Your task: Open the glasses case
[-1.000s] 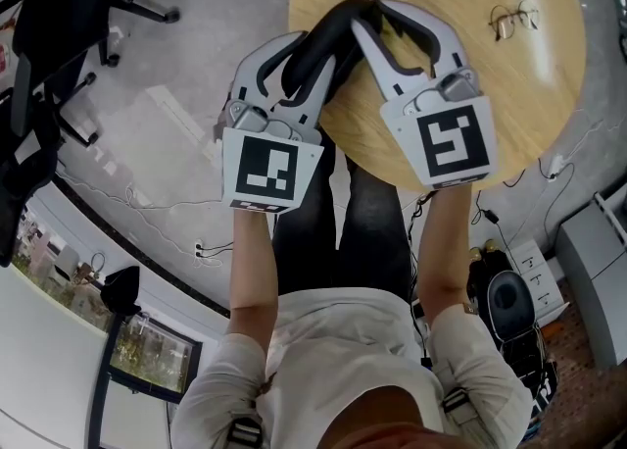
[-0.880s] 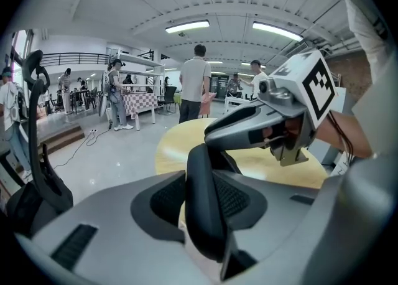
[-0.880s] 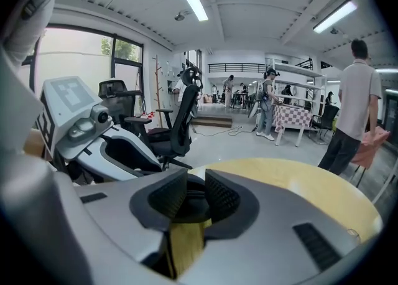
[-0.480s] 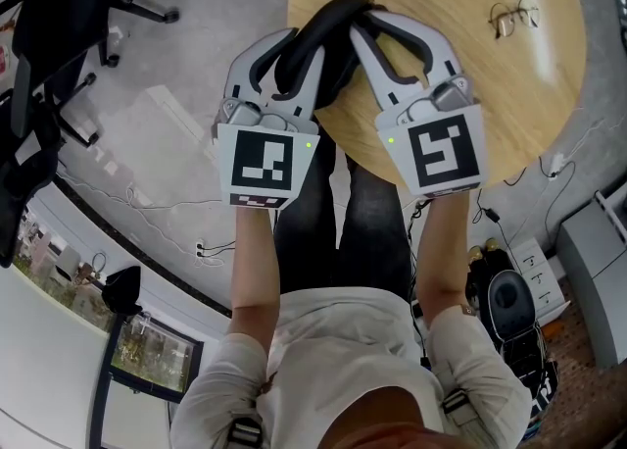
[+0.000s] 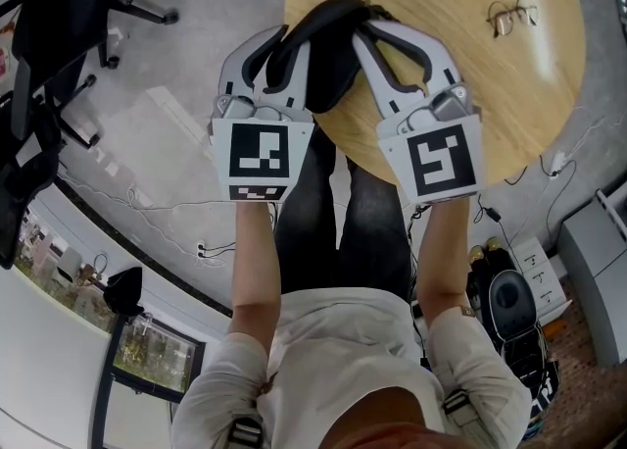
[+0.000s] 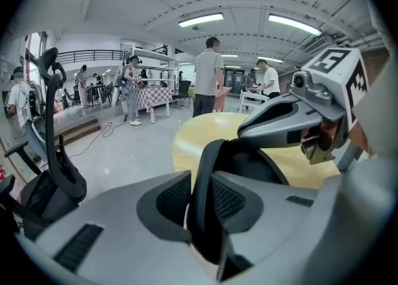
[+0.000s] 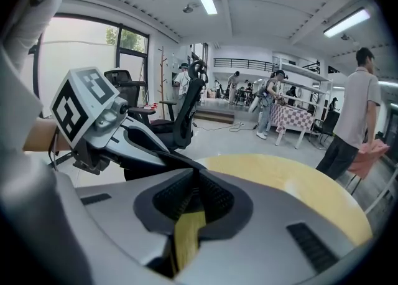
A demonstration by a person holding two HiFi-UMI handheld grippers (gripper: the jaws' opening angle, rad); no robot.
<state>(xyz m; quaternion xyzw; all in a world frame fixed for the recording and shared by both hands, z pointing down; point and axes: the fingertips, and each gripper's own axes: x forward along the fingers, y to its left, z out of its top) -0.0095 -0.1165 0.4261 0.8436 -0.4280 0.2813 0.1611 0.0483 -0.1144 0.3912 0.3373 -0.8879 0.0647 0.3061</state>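
Observation:
A black glasses case [image 5: 331,50] sits at the near left edge of the round wooden table [image 5: 460,94], held between both grippers. My left gripper [image 5: 286,45] grips its left side. In the left gripper view the left gripper [image 6: 200,196] has just been closing, and its ribbed pads press on the case's thin black rim [image 6: 205,172]. My right gripper [image 5: 370,31] grips the right side. Its jaws [image 7: 194,195] have also just been closing and pinch a thin black edge of the case [image 7: 166,156]. Whether the case has started to part is hidden.
A pair of wire-framed glasses [image 5: 511,18] lies on the far right of the table. A black office chair [image 5: 59,6] stands on the floor to the left. Cables run across the floor. Several people stand far off [image 6: 208,78] in the room.
Both pairs of jaws have narrowed onto the case, the right one most. The left gripper has edged a little left and up in the head view, and the case shifted slightly with it.

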